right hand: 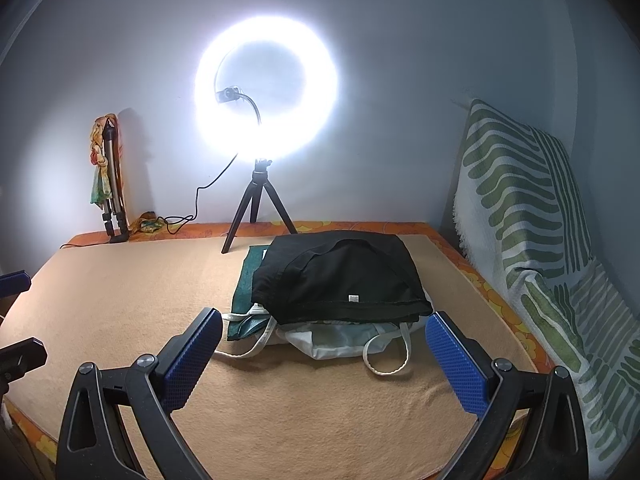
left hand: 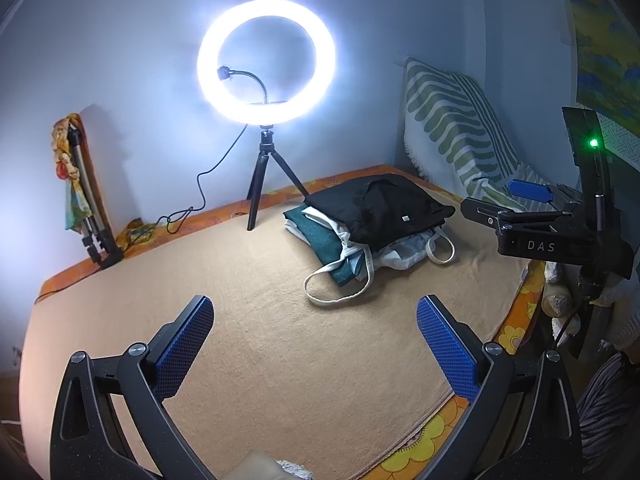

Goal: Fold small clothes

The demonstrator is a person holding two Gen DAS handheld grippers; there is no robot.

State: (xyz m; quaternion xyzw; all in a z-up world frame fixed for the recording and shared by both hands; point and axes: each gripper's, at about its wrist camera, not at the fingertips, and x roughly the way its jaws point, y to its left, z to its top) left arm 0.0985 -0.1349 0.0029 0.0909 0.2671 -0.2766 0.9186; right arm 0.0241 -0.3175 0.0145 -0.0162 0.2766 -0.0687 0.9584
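Two hand-held claws hover over a bed covered by a tan blanket, both spread wide and gripping nothing. The left claw, seen from its own camera, hangs above bare blanket near the front edge, its blue pads well apart. The right claw points straight at a pile of small clothes lying toward the back of the bed, near the right side; its fingertips frame the pile's front edge without touching it.

The pile is stacked flat: a black garment with a small white tag on top, a dark green piece showing at its left, and white fabric below, with white straps looping out onto the blanket. In the left view the same pile sits to the right of centre, and the right claw appears from the side just beyond it, a green lamp lit on its body.

Behind the pile, a lit ring light stands on a small black tripod, its cable trailing left along the bed's orange flowered edge. A folded tripod draped with a colourful cloth leans on the wall at left. A white throw with green stripes hangs along the right side.
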